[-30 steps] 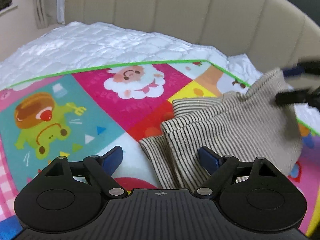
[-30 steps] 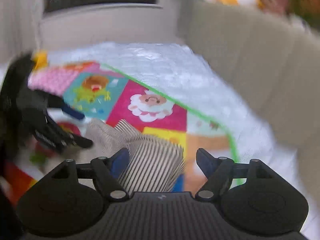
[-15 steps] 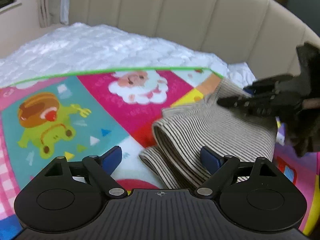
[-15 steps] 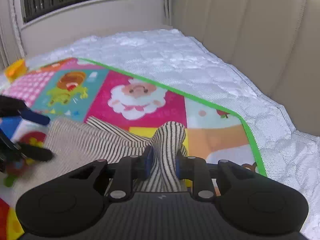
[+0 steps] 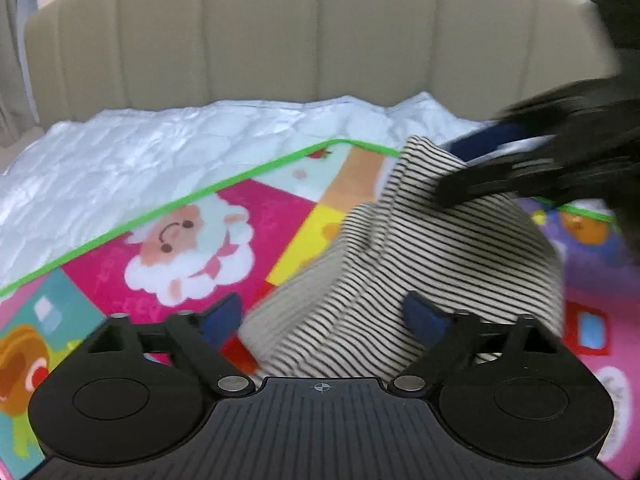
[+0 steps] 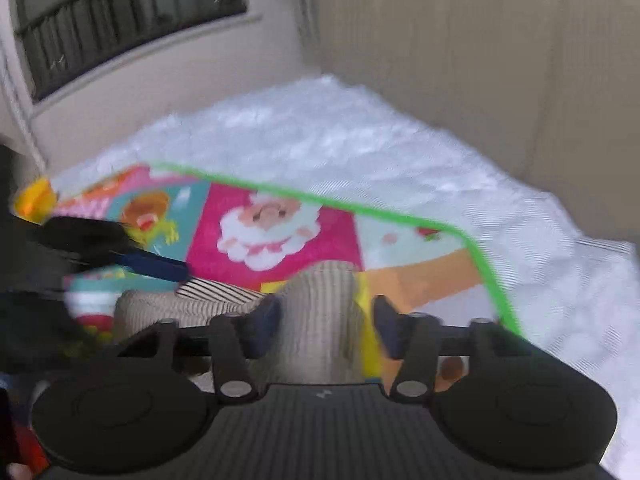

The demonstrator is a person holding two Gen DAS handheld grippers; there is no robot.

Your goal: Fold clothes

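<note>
A beige garment with thin dark stripes (image 5: 420, 264) lies bunched on a colourful cartoon play mat (image 5: 248, 216). My left gripper (image 5: 324, 320) is open, its blue pads either side of the garment's near fold. My right gripper (image 6: 324, 324) stands partly open around a raised hump of the same garment (image 6: 320, 320); its fingers are apart and the right pad does not touch the cloth. In the left wrist view the right gripper (image 5: 472, 172) shows at the garment's far top corner. In the right wrist view the left gripper (image 6: 132, 276) shows at the left.
The mat has a green border (image 6: 400, 216) and lies on a white quilted mattress cover (image 5: 140, 152). A beige padded headboard (image 5: 320, 40) rises behind. A window (image 6: 120, 20) is at the far left wall.
My right gripper, shut on the garment's fold half a second ago, has opened its fingers. Both grippers have moved in over the garment, and the cloth has bunched higher.
</note>
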